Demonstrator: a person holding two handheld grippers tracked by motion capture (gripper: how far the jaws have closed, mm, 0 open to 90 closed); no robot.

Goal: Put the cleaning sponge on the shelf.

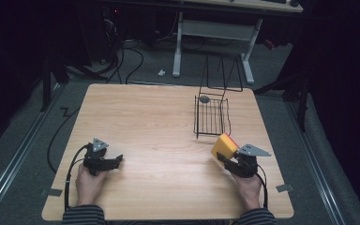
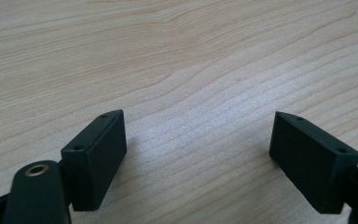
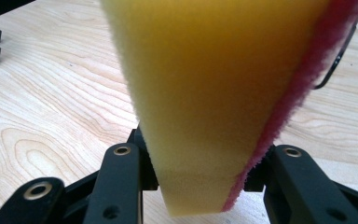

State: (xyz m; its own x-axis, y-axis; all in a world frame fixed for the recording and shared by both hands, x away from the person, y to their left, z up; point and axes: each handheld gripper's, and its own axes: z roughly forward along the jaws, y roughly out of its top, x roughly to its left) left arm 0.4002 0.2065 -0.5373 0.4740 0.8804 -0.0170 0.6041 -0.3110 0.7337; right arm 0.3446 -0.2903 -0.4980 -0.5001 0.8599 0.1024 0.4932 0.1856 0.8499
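Note:
A yellow sponge (image 1: pixel 224 146) with a red scouring side is clamped in my right gripper (image 1: pixel 226 158) near the table's right front. In the right gripper view the sponge (image 3: pixel 214 93) rises from between the two black jaws, which press on its lower end, the red layer on the right. My left gripper (image 1: pixel 116 161) rests at the left front of the wooden table (image 1: pixel 159 131). In the left gripper view its jaws stand wide apart over bare wood, with nothing at the left gripper (image 2: pixel 198 154).
A black wire rack (image 1: pixel 211 115) stands on the table's far right, just beyond the sponge, with a small grey round thing (image 1: pixel 204 99) at its far end. A desk frame and cables lie on the floor behind the table.

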